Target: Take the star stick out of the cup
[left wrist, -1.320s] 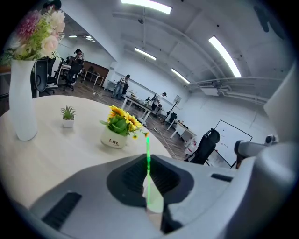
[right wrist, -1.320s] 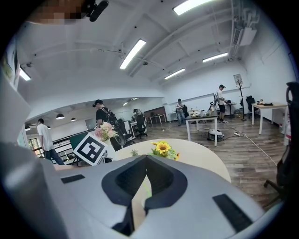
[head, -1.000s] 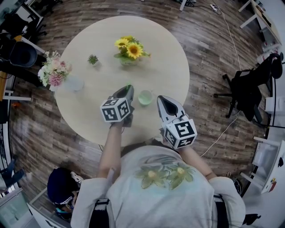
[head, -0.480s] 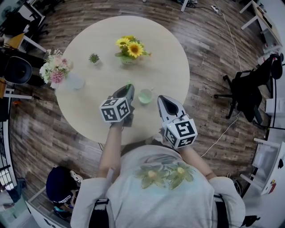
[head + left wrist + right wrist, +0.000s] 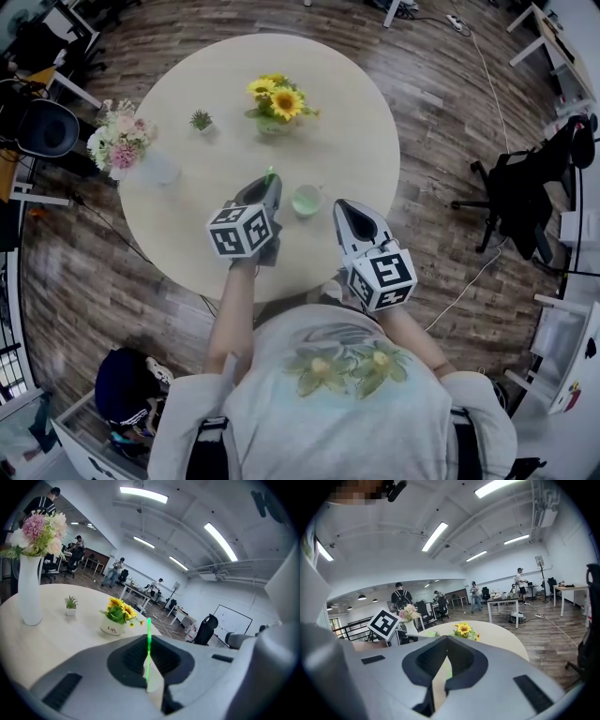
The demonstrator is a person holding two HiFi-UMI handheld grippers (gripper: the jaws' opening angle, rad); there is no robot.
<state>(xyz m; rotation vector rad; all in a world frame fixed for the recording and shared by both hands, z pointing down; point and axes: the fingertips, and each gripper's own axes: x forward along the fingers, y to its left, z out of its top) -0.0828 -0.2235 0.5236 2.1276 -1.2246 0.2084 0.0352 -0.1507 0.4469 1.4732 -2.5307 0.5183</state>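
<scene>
Open-plan office: a round worktop [image 5: 347, 122] stands on wood-plank floor [image 5: 450, 103] ahead of the left tool [image 5: 267, 185], and a black swivel chair [image 5: 520, 187] sits well off to the right of the right tool [image 5: 345, 208]. Beyond the worktop, far ahead of both tools, rows of desks [image 5: 136, 592] with people [image 5: 112, 571] among them, a whiteboard [image 5: 233, 619] and long ceiling strip lights [image 5: 143, 494] fill the hall.
</scene>
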